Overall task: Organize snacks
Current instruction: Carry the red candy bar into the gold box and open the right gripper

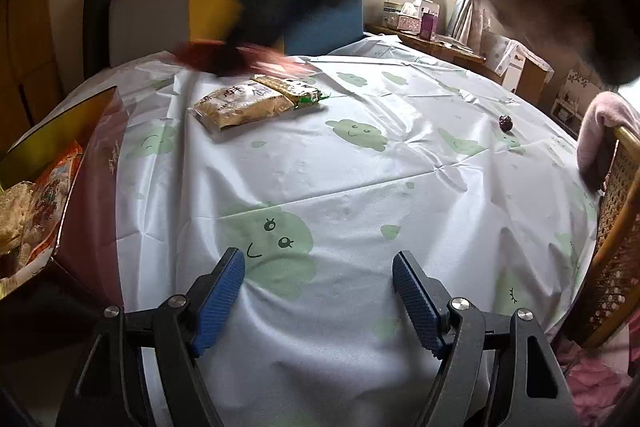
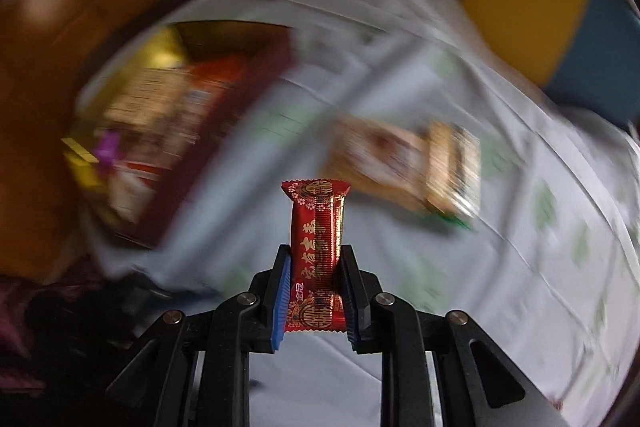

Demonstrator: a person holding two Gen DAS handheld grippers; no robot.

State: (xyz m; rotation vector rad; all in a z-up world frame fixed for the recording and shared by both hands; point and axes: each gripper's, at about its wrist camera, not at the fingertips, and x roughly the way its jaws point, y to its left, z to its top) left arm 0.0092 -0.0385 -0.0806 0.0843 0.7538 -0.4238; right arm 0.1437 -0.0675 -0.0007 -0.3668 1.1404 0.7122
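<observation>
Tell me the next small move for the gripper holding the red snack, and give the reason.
Probably carry it toward the open dark red box and lower it in. The right gripper is shut on the red snack packet, already off the tablecloth, and that box already holds other snacks. The left gripper is open and idle.

free: tablecloth (image 1: 360,195) centre | blocked: snack box (image 1: 92,179) left, packets (image 1: 248,103) beyond

Dim daylight, heavy motion blur, fisheye warping

Snack box (image 2: 180,131) blurred, pkgs (image 2: 404,163) too
</observation>
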